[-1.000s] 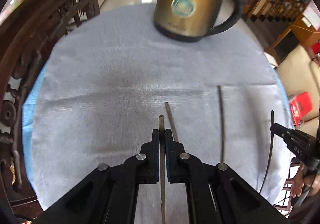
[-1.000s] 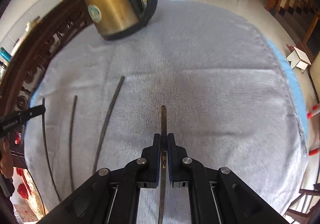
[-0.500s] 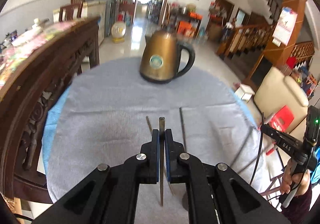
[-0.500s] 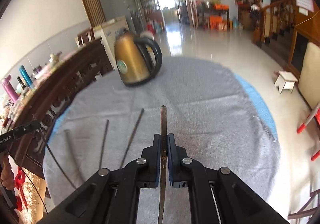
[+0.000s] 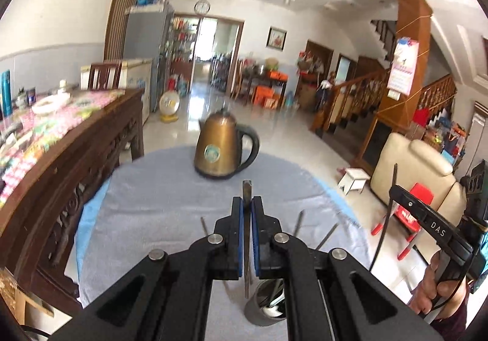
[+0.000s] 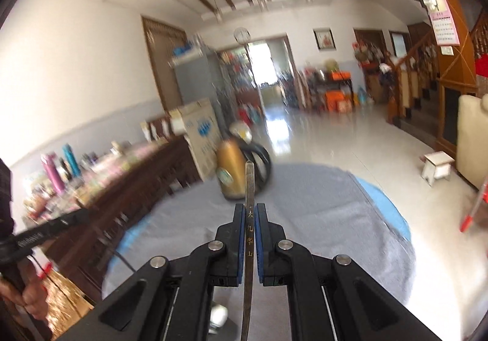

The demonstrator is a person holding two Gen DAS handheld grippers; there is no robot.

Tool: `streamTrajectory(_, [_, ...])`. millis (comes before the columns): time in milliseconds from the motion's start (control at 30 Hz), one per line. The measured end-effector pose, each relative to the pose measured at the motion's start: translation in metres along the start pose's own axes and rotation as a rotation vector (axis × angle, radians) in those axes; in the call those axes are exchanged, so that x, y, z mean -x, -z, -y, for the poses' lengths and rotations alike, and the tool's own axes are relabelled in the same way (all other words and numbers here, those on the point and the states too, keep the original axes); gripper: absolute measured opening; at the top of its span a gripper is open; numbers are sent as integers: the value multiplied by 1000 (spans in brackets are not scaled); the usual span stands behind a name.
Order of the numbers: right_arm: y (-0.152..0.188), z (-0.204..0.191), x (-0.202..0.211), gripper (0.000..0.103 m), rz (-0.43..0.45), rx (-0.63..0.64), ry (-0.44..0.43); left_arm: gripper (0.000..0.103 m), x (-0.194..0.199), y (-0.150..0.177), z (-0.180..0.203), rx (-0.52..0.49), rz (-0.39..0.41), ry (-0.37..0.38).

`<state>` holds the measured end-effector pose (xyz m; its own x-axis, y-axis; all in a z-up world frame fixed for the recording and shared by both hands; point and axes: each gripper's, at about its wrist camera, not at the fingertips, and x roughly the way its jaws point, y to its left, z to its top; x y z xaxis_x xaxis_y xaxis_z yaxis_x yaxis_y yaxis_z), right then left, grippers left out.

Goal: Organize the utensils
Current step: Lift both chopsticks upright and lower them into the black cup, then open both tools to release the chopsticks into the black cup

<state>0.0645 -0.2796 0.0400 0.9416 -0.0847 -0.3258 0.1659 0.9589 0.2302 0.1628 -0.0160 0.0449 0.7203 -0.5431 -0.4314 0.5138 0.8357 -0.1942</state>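
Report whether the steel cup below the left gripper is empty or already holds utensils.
Not empty: the steel cup stands upright on the grey cloth, with thin utensil ends inside its mouth.

Kettle [image 5: 221, 152] at centre frame, on the far part of my cloth-covered table [image 5: 152, 213]. Cup [image 5: 265, 307] at lower centre, chopsticks [image 5: 326, 232] lying right of centre. Sideboard [image 5: 76, 158] along left edge.

left gripper [image 5: 247, 213]: jaws clamped, raised | right gripper [image 6: 250, 219]: jaws clamped, raised
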Motion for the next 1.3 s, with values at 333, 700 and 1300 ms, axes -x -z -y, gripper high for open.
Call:
streamTrajectory(333, [12, -44, 0, 7, 213, -6, -16, 5, 20, -7, 22, -14, 55, 50])
streamTrajectory(700, [50, -47, -47, 7, 157, 1, 34, 5, -13, 22, 18, 9, -40, 22])
streamTrajectory(1300, [95, -48, -31, 9, -14, 99, -53, 6, -14, 56, 18, -25, -164, -34])
